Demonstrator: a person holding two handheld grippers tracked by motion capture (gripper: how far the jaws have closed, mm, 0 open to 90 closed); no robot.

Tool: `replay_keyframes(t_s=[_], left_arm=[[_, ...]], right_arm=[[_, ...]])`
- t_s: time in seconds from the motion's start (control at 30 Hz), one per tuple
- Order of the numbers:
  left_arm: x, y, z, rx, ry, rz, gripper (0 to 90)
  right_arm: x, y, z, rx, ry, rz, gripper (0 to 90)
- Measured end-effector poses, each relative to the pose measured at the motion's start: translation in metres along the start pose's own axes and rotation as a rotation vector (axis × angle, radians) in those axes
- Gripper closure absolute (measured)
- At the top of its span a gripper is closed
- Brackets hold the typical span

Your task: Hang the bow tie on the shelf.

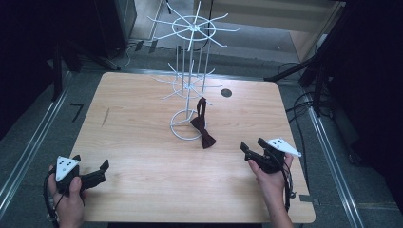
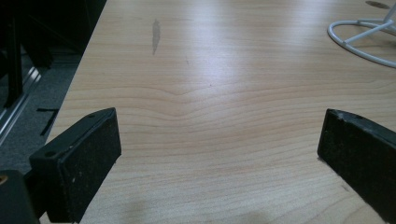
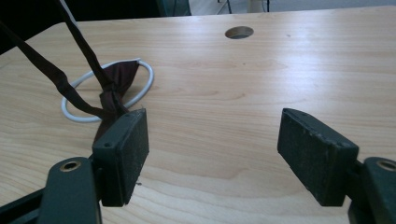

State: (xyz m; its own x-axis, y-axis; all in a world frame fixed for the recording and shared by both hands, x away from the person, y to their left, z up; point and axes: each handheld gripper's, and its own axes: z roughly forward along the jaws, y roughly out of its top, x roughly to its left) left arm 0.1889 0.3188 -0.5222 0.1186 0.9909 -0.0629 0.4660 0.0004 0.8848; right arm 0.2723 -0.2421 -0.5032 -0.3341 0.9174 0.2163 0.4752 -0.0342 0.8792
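A dark maroon bow tie [image 1: 203, 129] hangs by its strap from a low arm of the white wire display stand [image 1: 190, 71], its bow resting on the table by the stand's ring base [image 1: 180, 133]. My right gripper [image 1: 253, 145] is open, a short way right of the bow, held in a hand at the table's right front. In the right gripper view the bow tie [image 3: 112, 88] lies just beyond the left jaw, over the ring base [image 3: 148, 74]. My left gripper [image 1: 90, 166] is open at the left front corner, nothing between its jaws.
The wooden table [image 1: 142, 156] has a round cable hole [image 1: 226, 92] behind the stand and a dark smudge [image 1: 105, 116] on the left. Dark equipment and cables ring the table on the floor. Metal rails run along both sides.
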Motion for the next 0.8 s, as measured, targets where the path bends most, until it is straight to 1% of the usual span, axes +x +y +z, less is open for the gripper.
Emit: replay_keyframes(t_s=[0.1, 0.13, 0.17, 0.23, 0.27, 0.3, 0.33, 0.37, 0.43, 0.53, 0.6, 0.67, 0.7, 0.73, 0.8], left_arm=[[0.000, 0.000, 0.000, 0.000, 0.000, 0.000, 0.1], [0.000, 0.000, 0.000, 0.000, 0.000, 0.000, 0.1], [0.000, 0.000, 0.000, 0.000, 0.000, 0.000, 0.1], [0.000, 0.000, 0.000, 0.000, 0.000, -0.001, 0.1], [0.000, 0.000, 0.000, 0.000, 0.000, 0.000, 0.1], [0.000, 0.000, 0.000, 0.000, 0.000, 0.000, 0.1], [0.000, 0.000, 0.000, 0.000, 0.000, 0.000, 0.1], [0.000, 0.000, 0.000, 0.000, 0.001, 0.000, 0.1], [0.000, 0.000, 0.000, -0.001, 0.001, -0.001, 0.1], [0.000, 0.000, 0.000, -0.001, 0.001, -0.001, 0.1], [0.000, 0.000, 0.000, -0.001, 0.000, -0.001, 0.1], [0.000, 0.000, 0.000, -0.001, 0.000, -0.001, 0.1], [0.000, 0.000, 0.000, 0.000, -0.001, -0.001, 0.1], [0.000, 0.000, 0.000, 0.000, -0.001, -0.001, 0.1], [0.000, 0.000, 0.000, -0.002, -0.003, 0.000, 0.1]], right_arm=[[-0.006, -0.004, -0.004, 0.005, -0.013, 0.011, 25.5], [-0.006, -0.004, -0.004, 0.005, -0.013, 0.011, 25.5], [-0.012, -0.008, -0.007, 0.005, -0.023, 0.025, 25.5], [-0.016, -0.011, -0.009, 0.007, -0.030, 0.032, 25.5], [-0.016, -0.011, -0.009, 0.007, -0.030, 0.032, 25.5], [-0.020, -0.014, -0.011, 0.011, -0.039, 0.037, 25.5], [-0.020, -0.014, -0.011, 0.011, -0.039, 0.037, 25.5], [-0.024, -0.018, -0.013, 0.017, -0.047, 0.042, 25.4], [-0.028, -0.022, -0.015, 0.026, -0.058, 0.035, 25.4], [-0.031, -0.026, -0.018, 0.036, -0.062, 0.037, 25.2], [-0.036, -0.032, -0.023, 0.047, -0.072, 0.036, 24.8], [-0.038, -0.034, -0.024, 0.046, -0.076, 0.034, 24.8], [-0.042, -0.037, -0.028, 0.047, -0.085, 0.037, 24.8], [-0.042, -0.037, -0.028, 0.047, -0.085, 0.037, 24.8], [-0.046, -0.041, -0.031, 0.039, -0.082, 0.052, 24.8]])
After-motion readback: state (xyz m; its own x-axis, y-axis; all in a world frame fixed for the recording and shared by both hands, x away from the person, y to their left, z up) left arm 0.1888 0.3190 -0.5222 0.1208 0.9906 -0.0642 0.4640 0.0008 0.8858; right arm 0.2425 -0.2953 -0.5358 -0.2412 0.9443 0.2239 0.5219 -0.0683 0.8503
